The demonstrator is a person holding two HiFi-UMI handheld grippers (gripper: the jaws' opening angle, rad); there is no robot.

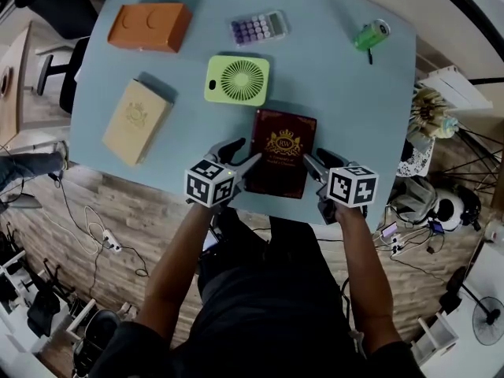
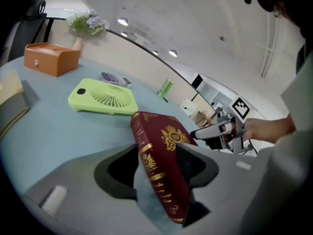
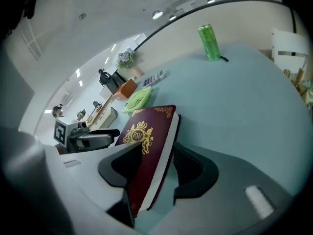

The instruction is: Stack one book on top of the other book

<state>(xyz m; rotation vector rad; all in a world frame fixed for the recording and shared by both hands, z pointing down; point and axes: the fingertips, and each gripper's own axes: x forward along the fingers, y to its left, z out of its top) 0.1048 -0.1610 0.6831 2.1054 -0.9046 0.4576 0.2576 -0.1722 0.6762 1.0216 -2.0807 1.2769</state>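
A pale blue surface [image 1: 354,109] seen from above, with two books on it that are not yet stacked. At the far left corner sits an orange box [image 1: 150,27]. Below it, along the left edge, a tan book [image 1: 138,122] lies flat and untouched, with nothing on top of it. Nearer the middle, the left tool [image 1: 239,154] reaches in over the near edge. Its jaws are spread to either side of the spine corner of a maroon book [image 1: 282,153], and a strip of bare surface shows between one jaw and the spine, so it does not appear to be pinching. Past it, a lilac calculator [image 1: 258,27] lies at the far edge and a lime green fan [image 1: 237,79] in the centre. The maroon book, with a gold crest on its cover, lies flat at the middle of the near edge, well apart from the tan book. The right tool [image 1: 319,162] has its jaws spread wide around the book's page-side corner, one above the cover, with no clear squeeze. A green can [image 1: 371,35] lies near the far right corner. Judging by this, the stacking has not begun: the maroon book has yet to be clamped, lifted, carried left and set onto the tan one.
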